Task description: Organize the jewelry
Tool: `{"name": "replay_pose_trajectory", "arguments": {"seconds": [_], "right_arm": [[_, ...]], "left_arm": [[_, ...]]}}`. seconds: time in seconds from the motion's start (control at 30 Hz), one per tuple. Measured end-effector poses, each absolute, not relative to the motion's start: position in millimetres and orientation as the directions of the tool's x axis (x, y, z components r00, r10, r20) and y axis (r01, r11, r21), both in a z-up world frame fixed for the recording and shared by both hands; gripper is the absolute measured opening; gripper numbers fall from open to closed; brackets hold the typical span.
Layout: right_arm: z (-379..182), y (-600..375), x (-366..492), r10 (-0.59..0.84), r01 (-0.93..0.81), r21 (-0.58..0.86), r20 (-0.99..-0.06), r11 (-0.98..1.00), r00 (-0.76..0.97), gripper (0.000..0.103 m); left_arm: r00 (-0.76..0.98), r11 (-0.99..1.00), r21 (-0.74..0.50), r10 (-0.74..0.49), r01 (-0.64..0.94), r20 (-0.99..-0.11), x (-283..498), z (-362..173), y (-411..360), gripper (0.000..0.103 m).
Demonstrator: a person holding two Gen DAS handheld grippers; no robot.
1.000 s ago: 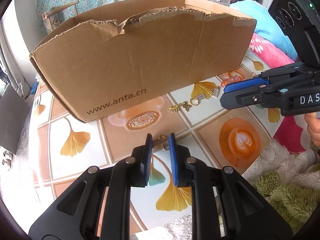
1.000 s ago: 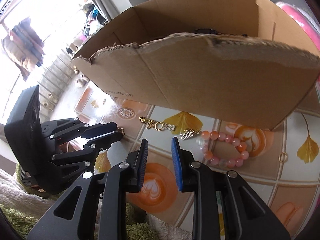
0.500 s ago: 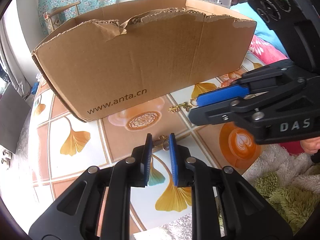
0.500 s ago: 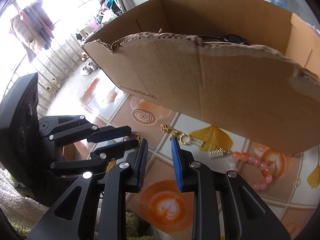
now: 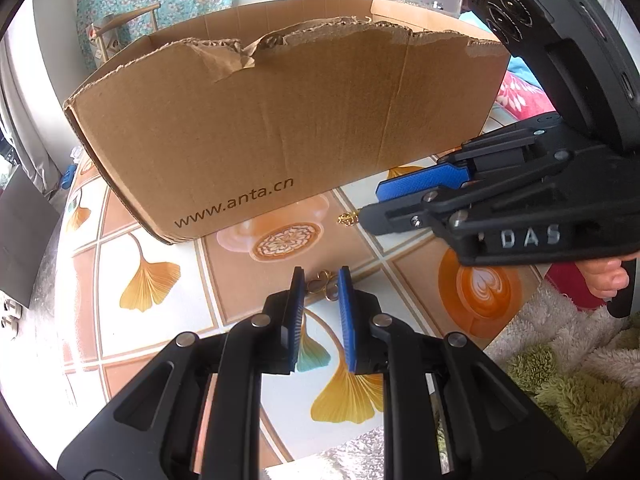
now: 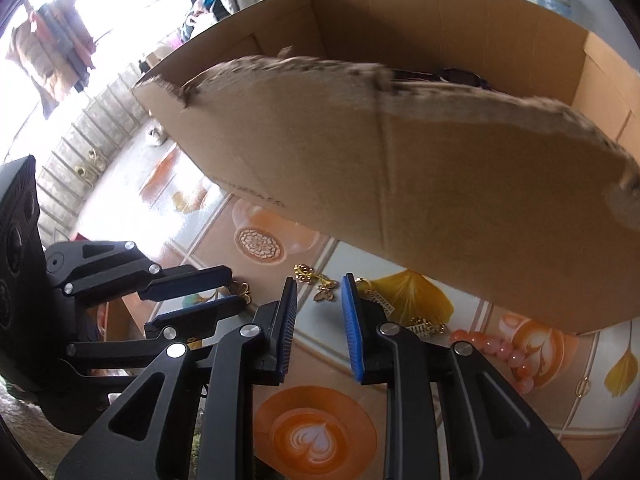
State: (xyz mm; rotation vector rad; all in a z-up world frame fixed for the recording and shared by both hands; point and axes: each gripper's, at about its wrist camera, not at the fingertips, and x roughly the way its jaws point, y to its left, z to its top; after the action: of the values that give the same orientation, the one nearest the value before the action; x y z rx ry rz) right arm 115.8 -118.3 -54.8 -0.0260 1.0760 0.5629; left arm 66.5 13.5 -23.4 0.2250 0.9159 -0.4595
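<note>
Left wrist view: the left gripper (image 5: pixel 319 280) is seen released, its jaws set to either side of a small gold charm (image 5: pixel 320 282) that lies on the surface (image 5: pixel 152 248); whether the pads touch it cannot be told. Beyond it stands the box (image 5: pixel 280 128), close by and open at the top.

From the right wrist, the right gripper (image 6: pixel 318 296) is likewise seen released, nothing held, with a gold chain (image 6: pixel 314 280) lying on the surface just past its tips. To its right a gold pendant (image 6: pixel 424 326) and a bead bracelet (image 6: pixel 504 354) are left beside the box wall, and a small ring (image 6: pixel 585 387) lies further right. A dark item (image 6: pixel 460 77) is glimpsed over the torn rim, inside the box; what it is cannot be told.

The task is judged to be at an early stage: at most one piece appears stowed, while five pieces are yet to be lifted from the surface and placed in the box. No piece is gripped at present.
</note>
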Motion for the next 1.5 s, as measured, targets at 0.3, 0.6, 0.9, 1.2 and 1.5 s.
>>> {"name": "replay_pose_trajectory", "arguments": {"seconds": [0.3, 0.6, 0.9, 1.2, 1.5], "right_arm": [[-52.4, -92.0, 105.3, 0.328, -0.501, 0.096, -0.857, 0.86, 0.399, 0.011], [-53.9, -85.0, 107.5, 0.313, -0.504, 0.083, -0.865, 0.86, 0.392, 0.009], [-55.7, -94.1, 111.1, 0.329, -0.485, 0.12, -0.868, 0.866, 0.373, 0.008], [-47.6, -104.6, 102.9, 0.34, -0.467, 0.136, -0.858, 0.874, 0.385, 0.008], [-36.9, -119.7, 95.0, 0.354, -0.454, 0.152, -0.843, 0.878, 0.404, 0.008]], "left_arm": [[0.522, 0.88, -0.004, -0.285, 0.475, -0.804, 66.3, -23.3, 14.1, 0.016], [0.524, 0.881, -0.005, -0.287, 0.474, -0.802, 65.9, -23.1, 15.2, 0.016], [0.524, 0.88, -0.005, -0.287, 0.474, -0.802, 65.9, -23.1, 14.9, 0.016], [0.517, 0.877, -0.015, -0.298, 0.481, -0.802, 64.6, -20.6, 16.7, 0.016], [0.519, 0.871, -0.03, -0.319, 0.49, -0.793, 61.5, -13.3, 20.6, 0.013]]}}
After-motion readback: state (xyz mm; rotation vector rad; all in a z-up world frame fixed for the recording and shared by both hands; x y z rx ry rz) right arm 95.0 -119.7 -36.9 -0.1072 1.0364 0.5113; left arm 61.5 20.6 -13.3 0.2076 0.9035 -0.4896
